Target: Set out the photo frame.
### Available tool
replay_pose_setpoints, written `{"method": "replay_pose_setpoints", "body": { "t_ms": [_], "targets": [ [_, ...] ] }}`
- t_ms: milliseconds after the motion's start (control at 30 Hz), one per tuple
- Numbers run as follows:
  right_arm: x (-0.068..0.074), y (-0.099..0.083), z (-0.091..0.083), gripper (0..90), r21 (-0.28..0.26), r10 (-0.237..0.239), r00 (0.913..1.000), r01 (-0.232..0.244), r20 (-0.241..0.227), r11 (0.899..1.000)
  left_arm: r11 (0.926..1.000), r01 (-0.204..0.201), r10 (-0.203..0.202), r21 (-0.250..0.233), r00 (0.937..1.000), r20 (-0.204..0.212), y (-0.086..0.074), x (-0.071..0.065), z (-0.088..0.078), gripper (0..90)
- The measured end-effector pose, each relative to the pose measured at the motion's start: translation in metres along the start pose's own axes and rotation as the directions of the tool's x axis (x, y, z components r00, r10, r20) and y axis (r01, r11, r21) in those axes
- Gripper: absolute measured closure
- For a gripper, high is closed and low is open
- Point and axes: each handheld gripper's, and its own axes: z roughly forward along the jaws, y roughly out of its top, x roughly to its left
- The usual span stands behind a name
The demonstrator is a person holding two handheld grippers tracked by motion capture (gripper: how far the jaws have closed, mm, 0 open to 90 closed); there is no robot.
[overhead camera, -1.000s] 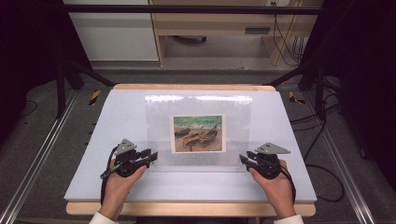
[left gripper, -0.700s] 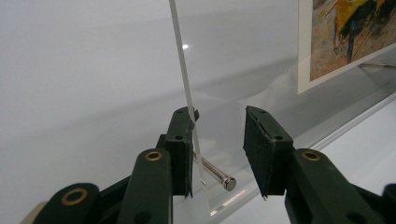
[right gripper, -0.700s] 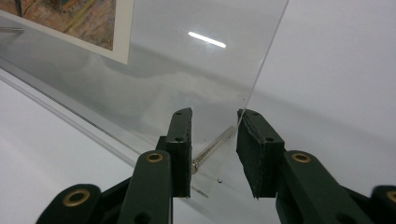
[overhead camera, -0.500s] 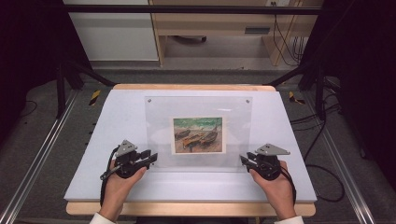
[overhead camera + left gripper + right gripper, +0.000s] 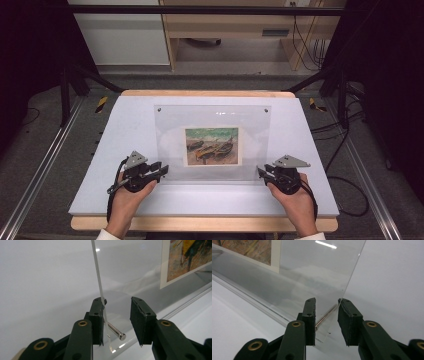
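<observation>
Your left tongs (image 5: 162, 170) sit at the near left corner of the clear acrylic frame (image 5: 212, 117), and your right tongs (image 5: 261, 171) at its near right corner. The frame stands tilted on the white worktop (image 5: 125, 125), its near edge low and its far edge raised, with a boat painting (image 5: 211, 145) mounted in the middle.

In the left gripper view, the tongs (image 5: 116, 322) straddle the edge of the acrylic sheet (image 5: 96, 270): one pad touches the sheet, the other stands apart from it, with a metal standoff pin (image 5: 115, 332) in the gap. That is not a full clamp.

In the right gripper view, the tongs (image 5: 326, 322) likewise straddle the sheet's corner (image 5: 324, 272). One pad touches the edge, and the other meets the end of the pin (image 5: 327, 315). I cannot tell whether they press firmly.
</observation>
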Motion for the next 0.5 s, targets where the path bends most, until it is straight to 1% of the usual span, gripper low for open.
{"method": "replay_pose_setpoints", "body": {
  "t_ms": [200, 500],
  "targets": [
    [0.001, -0.0011, -0.0009, 68.2, 0.009, -0.001, 1.0, 0.001, 0.001, 1.0, 1.0, -0.007, 0.007, 0.004, 1.0, -0.001, -0.0008, -0.0009, -0.0006, 63.0],
    [0.0014, -0.0024, -0.0013, 68.5, 0.009, -0.001, 1.0, 0.001, 0.001, 1.0, 0.9998, -0.017, 0.017, 0.01, 0.9999, -0.003, -0.0017, -0.0019, -0.0013, 63.0]
  ]
}}
